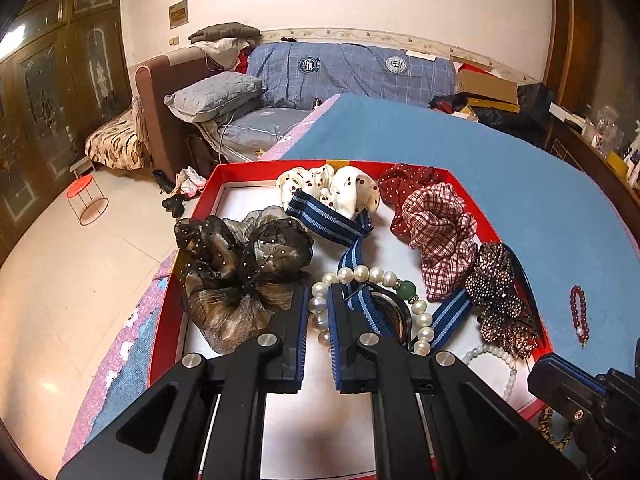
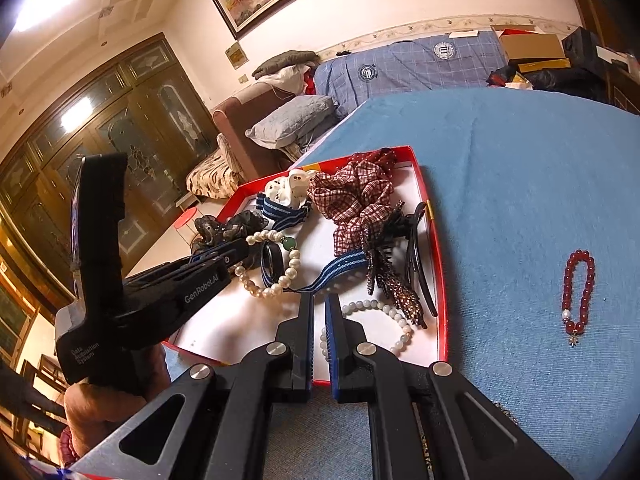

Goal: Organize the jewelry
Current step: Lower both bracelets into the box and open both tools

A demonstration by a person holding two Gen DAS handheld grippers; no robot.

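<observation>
Your left gripper [image 1: 318, 308] has its jaws a little apart around the pearl bracelet [image 1: 372, 276] in the red box [image 1: 208, 188], lower middle. Your right gripper [image 2: 319, 308] is loose too. Lifting may snag the striped ribbon [image 1: 362, 256].

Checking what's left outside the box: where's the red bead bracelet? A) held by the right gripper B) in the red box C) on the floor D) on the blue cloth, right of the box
D: the red bead bracelet lies alone on the blue cloth, outside the red box and clear of the right gripper.
</observation>
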